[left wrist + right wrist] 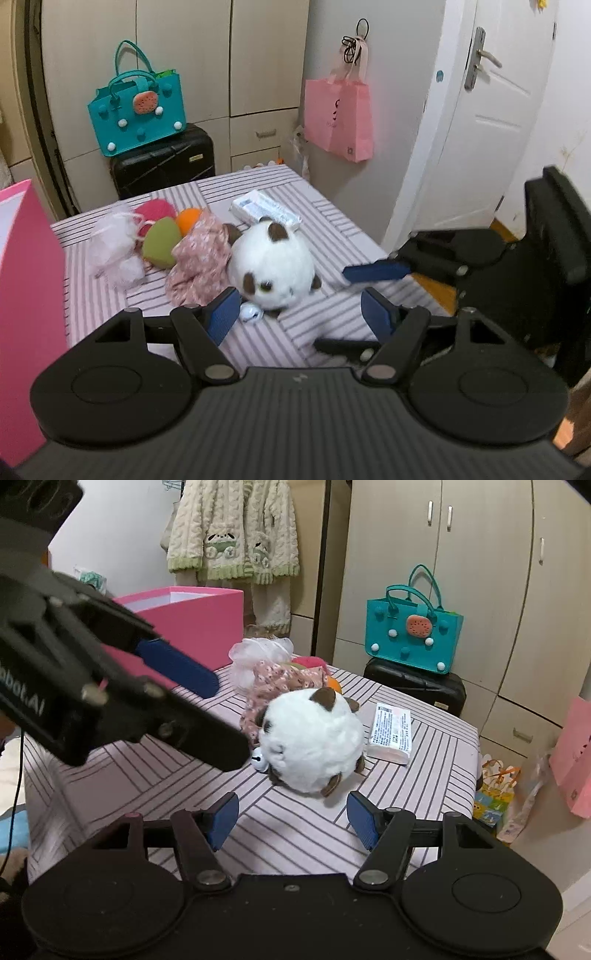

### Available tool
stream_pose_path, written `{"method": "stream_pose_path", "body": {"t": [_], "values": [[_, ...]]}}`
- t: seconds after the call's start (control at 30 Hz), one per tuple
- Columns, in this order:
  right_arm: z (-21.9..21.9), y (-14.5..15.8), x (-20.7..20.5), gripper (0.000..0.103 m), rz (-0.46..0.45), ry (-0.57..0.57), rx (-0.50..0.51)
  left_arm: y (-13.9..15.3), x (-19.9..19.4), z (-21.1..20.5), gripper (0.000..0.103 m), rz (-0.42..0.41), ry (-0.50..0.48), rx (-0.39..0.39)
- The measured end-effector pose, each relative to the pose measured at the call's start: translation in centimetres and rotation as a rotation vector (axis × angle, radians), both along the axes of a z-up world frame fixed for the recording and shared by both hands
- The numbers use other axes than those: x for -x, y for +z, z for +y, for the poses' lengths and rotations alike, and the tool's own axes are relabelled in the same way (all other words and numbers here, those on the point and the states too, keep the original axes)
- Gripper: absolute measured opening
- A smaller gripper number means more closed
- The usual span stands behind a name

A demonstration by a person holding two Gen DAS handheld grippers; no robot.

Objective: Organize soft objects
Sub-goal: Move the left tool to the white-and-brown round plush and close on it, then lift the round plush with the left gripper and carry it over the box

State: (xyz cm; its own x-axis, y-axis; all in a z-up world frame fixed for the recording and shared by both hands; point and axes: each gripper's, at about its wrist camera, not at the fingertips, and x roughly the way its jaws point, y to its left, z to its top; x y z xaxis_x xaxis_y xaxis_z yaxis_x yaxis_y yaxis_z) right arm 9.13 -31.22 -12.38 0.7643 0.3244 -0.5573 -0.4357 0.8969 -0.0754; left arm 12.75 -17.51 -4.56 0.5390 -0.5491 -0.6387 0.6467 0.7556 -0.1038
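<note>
We see a table [317, 221] under a pink striped cloth, with a big pink box [195, 616] standing at its far left corner in the right wrist view. A round white plush toy [273, 269] with brown ears lies near the middle of the cloth, a small bell [249, 313] touching its near side. Just left of it we find a flowered pink cloth [201, 262], then a green sponge [160, 242], an orange ball [188, 218], a red fluffy piece [155, 212] and a white mesh puff [114, 251], all bunched together. A white tissue pack [264, 211] lies behind the toy. Our left gripper [301, 315] hangs over the near edge with its blue pads spread apart and nothing between them. Our right gripper [291, 818] is likewise spread wide and empty, just short of the toy.
</note>
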Motion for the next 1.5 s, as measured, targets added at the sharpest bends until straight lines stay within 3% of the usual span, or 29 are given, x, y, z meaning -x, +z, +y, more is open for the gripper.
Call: {"method": "stream_pose_path", "body": {"t": [0.27, 0.5, 0.73, 0.83, 0.97, 1.23, 1.5], "values": [[-0.9, -1.1, -2.9, 0.072, 0.014, -0.011, -0.049, -1.2, -2.4, -1.9, 0.071, -0.028, 0.050, 0.002], [-1.8, -1.5, -5.7, 0.082, 0.062, -0.002, -0.140, -2.5, -4.1, -2.0, 0.071, 0.030, 0.084, 0.034], [-1.0, -2.0, -7.0, 0.082, 0.071, 0.016, -0.153, -3.8, -5.0, -1.2, 0.067, 0.075, 0.122, 0.089], [-0.8, -2.3, -7.3, 0.082, 0.078, 0.018, -0.159, -4.4, -5.1, -1.3, 0.066, 0.081, 0.128, 0.073], [-0.5, -2.5, -7.4, 0.082, 0.078, 0.017, -0.145, -5.2, -5.7, -0.7, 0.062, 0.142, 0.134, 0.108], [0.2, -2.1, -5.9, 0.074, 0.007, -0.001, -0.089, -4.8, -4.3, -0.5, 0.058, 0.117, 0.121, 0.130], [0.3, -1.6, -3.1, 0.072, -0.023, -0.038, -0.086, -4.4, -2.3, -0.1, 0.058, 0.126, 0.090, 0.132]]}}
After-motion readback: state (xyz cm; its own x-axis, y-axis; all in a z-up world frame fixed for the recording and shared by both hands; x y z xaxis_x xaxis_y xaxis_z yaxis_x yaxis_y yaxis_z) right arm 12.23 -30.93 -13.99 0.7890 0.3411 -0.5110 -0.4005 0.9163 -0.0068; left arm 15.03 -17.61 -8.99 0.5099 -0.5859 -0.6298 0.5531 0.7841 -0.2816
